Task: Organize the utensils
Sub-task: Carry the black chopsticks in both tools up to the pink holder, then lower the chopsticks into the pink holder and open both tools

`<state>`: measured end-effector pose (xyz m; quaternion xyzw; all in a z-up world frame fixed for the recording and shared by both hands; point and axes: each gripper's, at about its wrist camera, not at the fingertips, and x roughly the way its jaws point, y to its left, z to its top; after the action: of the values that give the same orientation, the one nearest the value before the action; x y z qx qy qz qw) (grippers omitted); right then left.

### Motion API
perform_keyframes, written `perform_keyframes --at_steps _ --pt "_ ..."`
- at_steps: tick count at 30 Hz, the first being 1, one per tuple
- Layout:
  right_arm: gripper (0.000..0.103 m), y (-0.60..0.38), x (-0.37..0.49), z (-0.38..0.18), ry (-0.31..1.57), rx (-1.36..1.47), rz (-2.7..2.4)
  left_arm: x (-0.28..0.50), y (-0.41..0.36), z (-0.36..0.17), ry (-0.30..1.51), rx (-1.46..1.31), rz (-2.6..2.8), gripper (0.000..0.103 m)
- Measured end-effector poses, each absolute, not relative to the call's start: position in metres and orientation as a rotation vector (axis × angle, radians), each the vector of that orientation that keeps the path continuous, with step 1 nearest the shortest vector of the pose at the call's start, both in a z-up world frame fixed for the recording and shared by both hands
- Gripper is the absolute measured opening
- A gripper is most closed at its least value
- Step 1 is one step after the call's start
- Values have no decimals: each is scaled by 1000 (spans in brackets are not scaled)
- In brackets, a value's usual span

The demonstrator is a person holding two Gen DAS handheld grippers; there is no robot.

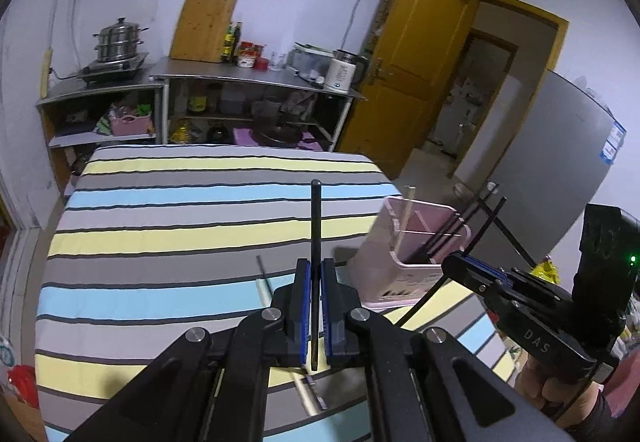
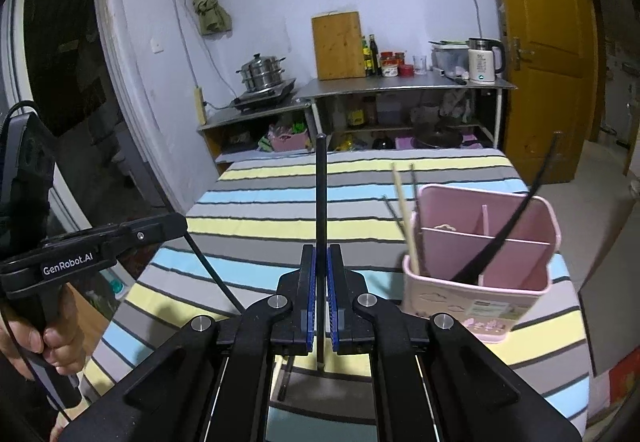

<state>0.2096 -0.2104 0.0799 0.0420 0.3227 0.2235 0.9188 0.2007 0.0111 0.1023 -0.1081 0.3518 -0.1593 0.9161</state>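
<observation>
Utensils: loose chopsticks are lying on a striped tablecloth (image 1: 180,210), w/ others standing in a pink divided holder (image 2: 480,274) sitting toward the cloth's right side. Holder is carrying a pale wooden chopstick (image 2: 404,218) leaning out its left end & a dark chopstick (image 2: 500,234) slanting across the middle section. A pale chopstick (image 1: 265,292) & a thin dark one are lying on the cloth just left of the left gripper (image 1: 316,306). Left gripper is clamping its pads tight on a black chopstick (image 1: 316,226), which is sticking up past the fingertips. Right gripper (image 2: 321,294) is doing likewise, squeezed onto another black chopstick (image 2: 321,194) pointing up, just left of the holder. Both are hanging above the cloth.
</observation>
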Motion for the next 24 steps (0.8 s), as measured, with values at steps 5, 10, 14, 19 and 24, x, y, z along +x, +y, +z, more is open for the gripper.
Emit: perform_keyframes --at_steps 5,10,14,19,24 --pt "5 -234 204 87 646 115 423 204 -19 108 736 -212 -385 4" --pt "5 -260 201 98 622 150 376 213 -49 123 720 -196 -449 5" --pt "5 -279 202 119 571 166 343 222 -68 144 683 -184 -482 4" --pt "5 -298 207 143 502 182 308 237 -88 174 627 -171 -507 4" --pt "5 -311 219 160 444 198 279 260 -101 191 589 -156 -506 4"
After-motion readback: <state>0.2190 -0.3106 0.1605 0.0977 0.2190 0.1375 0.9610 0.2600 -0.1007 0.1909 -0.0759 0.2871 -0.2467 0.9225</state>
